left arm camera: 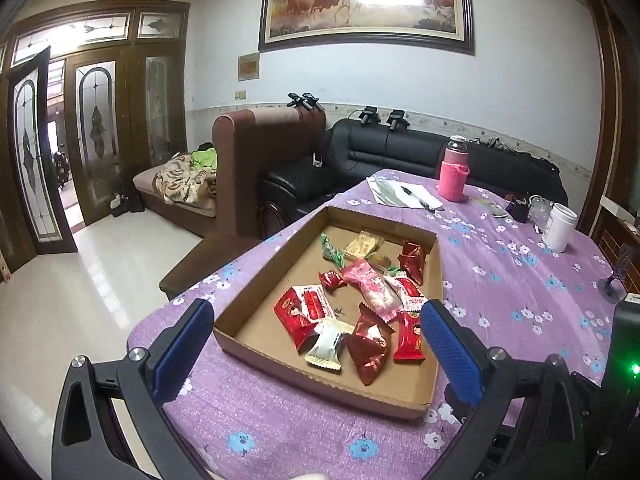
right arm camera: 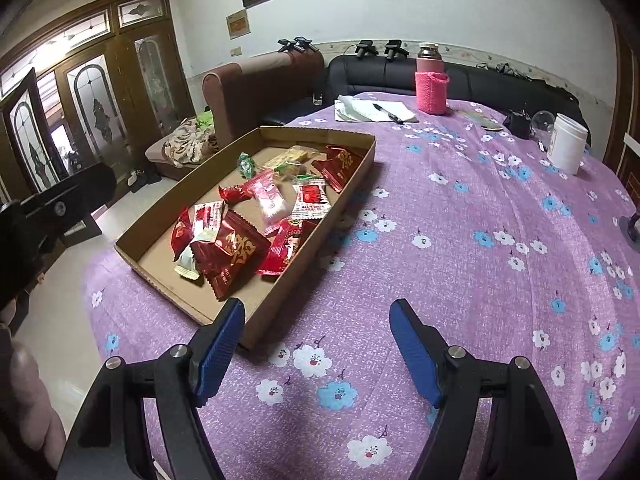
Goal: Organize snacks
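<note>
We see daylight flooding through the glass doors (left arm camera: 60,128), glare whitening the framed painting (left arm camera: 366,2) above; fisheye bending darkens both views' corners, and focus stays fairly sharp.

Wrapped snacks (left arm camera: 362,300) heaped inside a cardboard tray (left arm camera: 280,248) on the table's (right arm camera: 460,240) left part. Behind the tray, papers (left arm camera: 404,194) with a pen (left arm camera: 416,197) on top, a sleeved bottle (left arm camera: 454,172) just right of them. Farther right, a jar (right arm camera: 568,148); sofas (left arm camera: 400,152) behind the table.
</note>
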Tool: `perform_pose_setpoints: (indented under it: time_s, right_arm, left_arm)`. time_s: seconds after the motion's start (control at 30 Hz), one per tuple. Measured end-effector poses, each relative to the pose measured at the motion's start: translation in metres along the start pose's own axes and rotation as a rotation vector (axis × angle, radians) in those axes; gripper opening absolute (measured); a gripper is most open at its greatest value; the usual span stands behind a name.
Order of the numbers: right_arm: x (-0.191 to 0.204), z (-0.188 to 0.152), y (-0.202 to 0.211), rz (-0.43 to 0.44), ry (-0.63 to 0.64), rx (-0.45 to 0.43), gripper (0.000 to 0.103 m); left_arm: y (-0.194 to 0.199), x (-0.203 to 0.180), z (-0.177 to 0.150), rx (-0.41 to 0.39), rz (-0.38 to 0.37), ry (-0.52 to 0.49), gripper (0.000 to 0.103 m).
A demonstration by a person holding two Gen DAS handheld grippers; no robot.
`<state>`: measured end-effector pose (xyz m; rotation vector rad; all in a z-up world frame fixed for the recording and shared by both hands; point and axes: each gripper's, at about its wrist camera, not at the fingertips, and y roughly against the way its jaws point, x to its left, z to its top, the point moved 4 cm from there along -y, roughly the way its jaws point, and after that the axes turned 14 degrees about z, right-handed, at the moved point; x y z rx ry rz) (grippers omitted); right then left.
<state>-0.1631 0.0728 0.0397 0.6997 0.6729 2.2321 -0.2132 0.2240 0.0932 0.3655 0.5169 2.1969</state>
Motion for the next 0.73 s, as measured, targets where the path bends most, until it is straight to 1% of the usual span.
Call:
perform_pose_setpoints:
  time_s: [0.17, 0.4, 0.57, 0.73]
  right_arm:
    - [0.001, 0.000, -0.004, 0.001, 0.007, 0.013, 0.079]
    - [0.005, -0.001, -0.009, 0.000, 0.028, 0.029, 0.079]
    - [0.008, -0.001, -0.012, 0.003, 0.036, 0.039, 0.079]
    - [0.006, -0.001, -0.013, 0.004, 0.026, 0.043, 0.079]
  left_arm:
    - [-0.004, -0.002, -0.001, 0.007, -0.004, -0.006, 0.103]
    - [-0.011, 0.000, -0.005, 0.041, -0.013, -0.003, 0.103]
    - [-0.013, 0.000, -0.006, 0.047, -0.015, -0.003, 0.103]
    - [-0.016, -0.004, -0.004, 0.055, -0.020, -0.023, 0.103]
